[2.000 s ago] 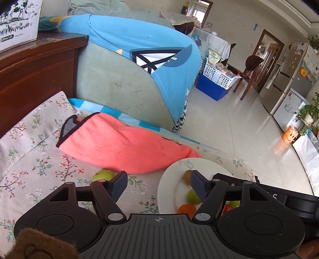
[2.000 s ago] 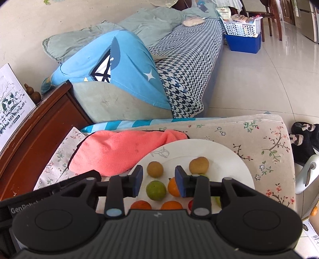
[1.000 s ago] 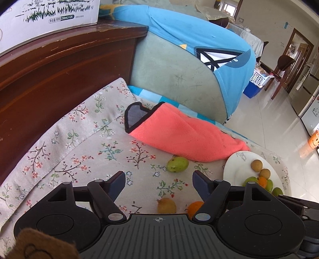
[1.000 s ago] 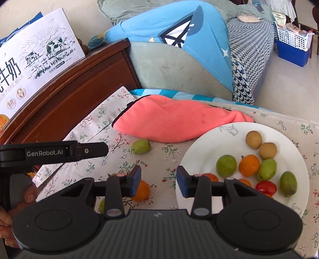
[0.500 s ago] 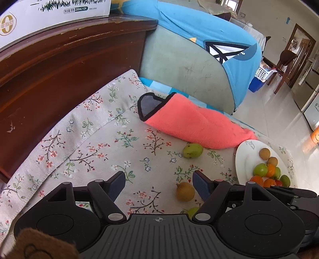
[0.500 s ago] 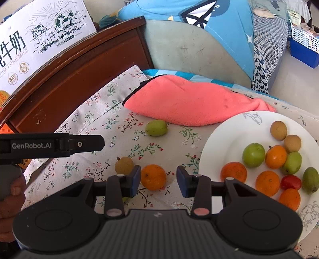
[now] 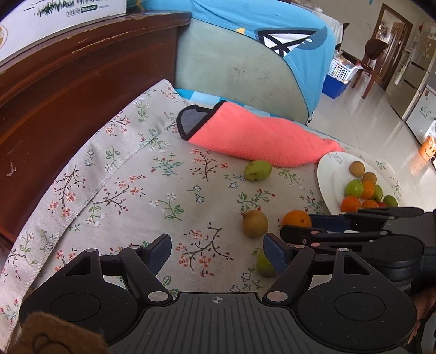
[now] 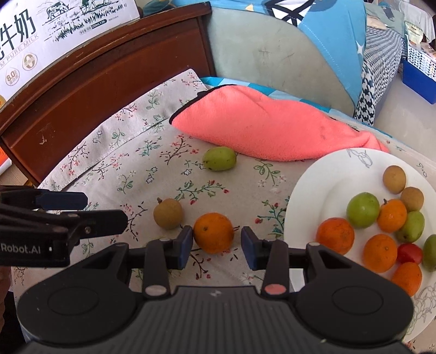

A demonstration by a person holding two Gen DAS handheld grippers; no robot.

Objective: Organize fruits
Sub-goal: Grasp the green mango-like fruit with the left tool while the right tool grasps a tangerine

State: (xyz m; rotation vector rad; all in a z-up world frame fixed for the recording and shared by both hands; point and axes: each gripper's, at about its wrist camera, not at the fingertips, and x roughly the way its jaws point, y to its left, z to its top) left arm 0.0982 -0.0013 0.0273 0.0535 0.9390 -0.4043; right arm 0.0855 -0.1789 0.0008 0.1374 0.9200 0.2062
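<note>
Three fruits lie loose on the floral cloth (image 8: 136, 152): an orange (image 8: 214, 232), a brown round fruit (image 8: 167, 216) and a green fruit (image 8: 219, 158). My right gripper (image 8: 217, 241) straddles the orange and its jaws are closing. The left pad touches the peel and the right pad stands a little off it. A white plate (image 8: 313, 190) to the right holds several oranges, green, brown and red fruits. My left gripper (image 7: 218, 247) hovers open over the cloth. A small green fruit (image 7: 263, 265) lies half hidden by its right finger. The brown fruit (image 7: 254, 223) and orange (image 7: 297, 217) lie just beyond.
A pink towel (image 8: 272, 130) lies folded behind the fruits, touching the plate's far rim. A dark wooden headboard (image 8: 109, 81) with a milk carton box (image 8: 54, 21) on it borders the left. A blue and green cushion (image 7: 245, 60) stands behind the towel.
Both views swung from the plate toward the loose fruits and sank closer. The orange now sits between my right fingers, which have narrowed a little. The left jaws kept their width.
</note>
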